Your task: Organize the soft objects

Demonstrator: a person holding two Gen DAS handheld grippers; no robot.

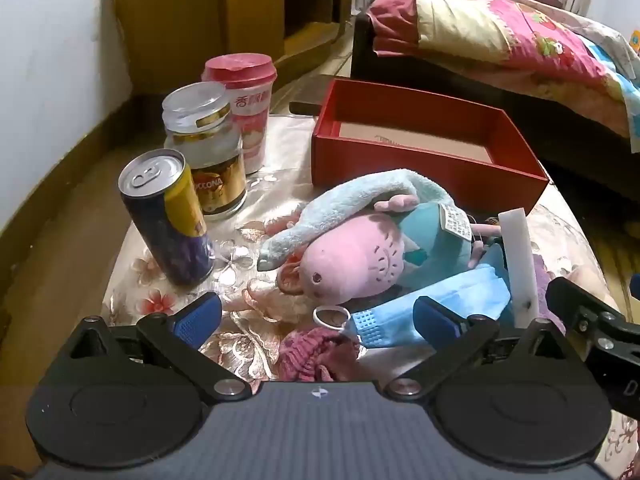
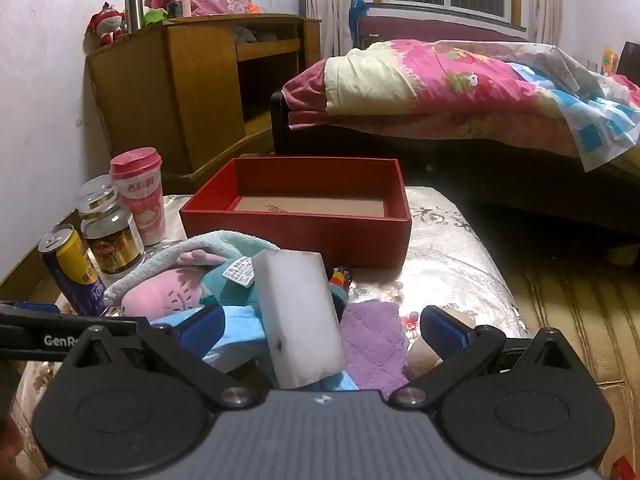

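Observation:
A pink pig plush (image 1: 352, 264) in a teal dress lies on the table under a pale blue towel (image 1: 352, 196), in front of an empty red box (image 1: 424, 160). A blue face mask (image 1: 432, 300), a white ring (image 1: 330, 316) and a pink scrunchie (image 1: 316, 352) lie in front of it. My left gripper (image 1: 316, 320) is open, low over the mask and scrunchie. A white sponge block (image 2: 300, 320) leans upright between the wide-open fingers of my right gripper (image 2: 320, 328), with no pad touching it. A purple quilted cloth (image 2: 372, 340) lies beside it. The red box (image 2: 296, 220) stands behind.
A purple-yellow can (image 1: 168, 216), a glass jar (image 1: 208, 148) and a pink-lidded cup (image 1: 244, 100) stand at the table's left. A wooden desk (image 2: 192, 92) is behind, and a bed with a pink quilt (image 2: 460, 80) to the right. The table edge drops to the floor on the right.

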